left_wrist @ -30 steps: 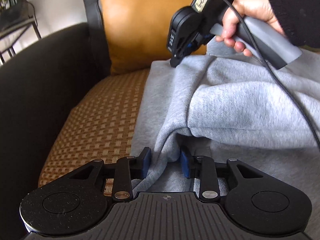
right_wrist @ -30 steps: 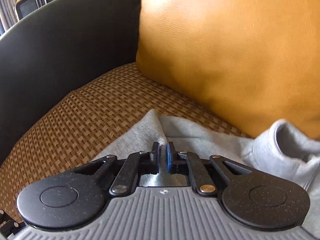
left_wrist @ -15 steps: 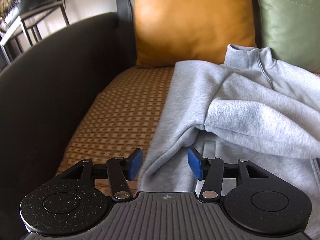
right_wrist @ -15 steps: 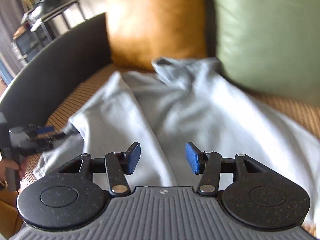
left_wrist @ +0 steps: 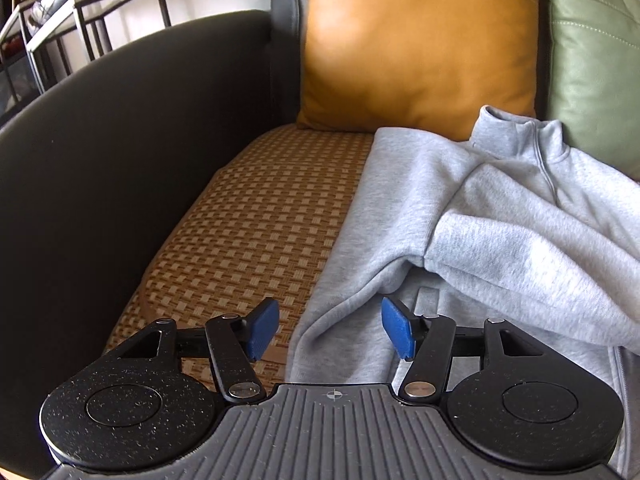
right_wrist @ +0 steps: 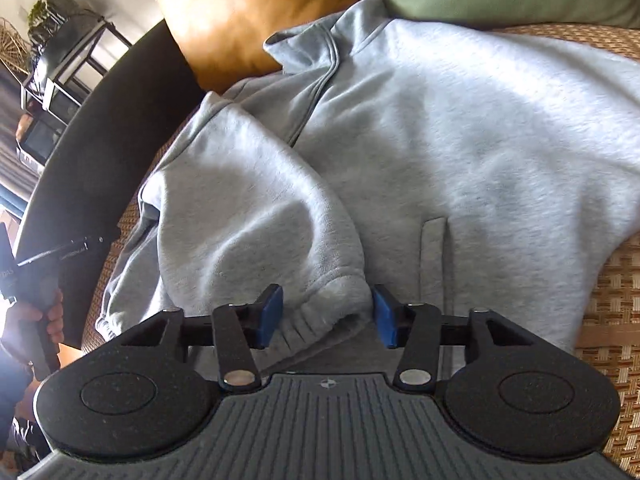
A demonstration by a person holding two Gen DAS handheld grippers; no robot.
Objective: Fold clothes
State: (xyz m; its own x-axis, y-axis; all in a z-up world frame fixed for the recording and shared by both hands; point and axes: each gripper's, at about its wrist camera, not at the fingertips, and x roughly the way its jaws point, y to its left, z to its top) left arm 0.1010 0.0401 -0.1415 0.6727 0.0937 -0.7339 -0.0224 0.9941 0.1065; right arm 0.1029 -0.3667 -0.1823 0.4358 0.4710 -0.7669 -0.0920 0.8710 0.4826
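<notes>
A light grey zip-neck sweatshirt [left_wrist: 500, 216] lies on the woven sofa seat [left_wrist: 248, 224], one sleeve folded across its front. My left gripper [left_wrist: 330, 330] is open and empty, its jaws on either side of the sweatshirt's left side fold near the hem. In the right wrist view the sweatshirt [right_wrist: 460, 128] fills the frame. My right gripper [right_wrist: 326, 316] is open, its jaws on either side of the folded sleeve's ribbed cuff [right_wrist: 332, 300], not closed on it.
An orange cushion [left_wrist: 416, 40] and a green cushion [left_wrist: 592, 60] lean against the sofa back behind the collar. The dark sofa arm [left_wrist: 120, 152] curves along the left. A metal side table [left_wrist: 60, 24] stands beyond it. The left hand and handle [right_wrist: 44, 300] show at the right view's edge.
Both grippers let go of the sweatshirt and opened wide. The right gripper left the shoulder by the orange cushion and came down over the sleeve cuff. The left gripper drew back slightly.
</notes>
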